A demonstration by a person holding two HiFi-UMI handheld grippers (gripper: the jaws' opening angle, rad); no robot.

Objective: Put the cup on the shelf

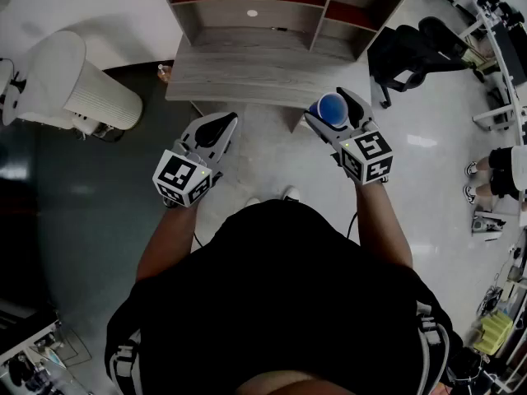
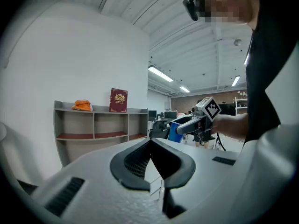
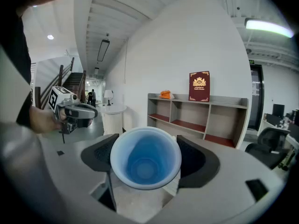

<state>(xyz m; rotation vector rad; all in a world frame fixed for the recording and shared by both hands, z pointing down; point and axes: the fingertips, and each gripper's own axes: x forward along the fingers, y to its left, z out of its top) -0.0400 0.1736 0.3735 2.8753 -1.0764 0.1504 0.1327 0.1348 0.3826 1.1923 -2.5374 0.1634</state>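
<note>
The right gripper (image 1: 336, 105) clasps the blue cup (image 3: 145, 158) by its sides, jaws spread wide around it and its mouth turned back toward the person, probably to carry it steady. The shelf (image 1: 247, 52) stands ahead at twelve o'clock, well apart. The left gripper (image 1: 222, 123), jaws pressed together and empty, hangs at the cup's nine o'clock, likely kept clear

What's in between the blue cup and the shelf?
Nothing. In the right gripper view, only open space lies between the cup and the shelf.
</note>
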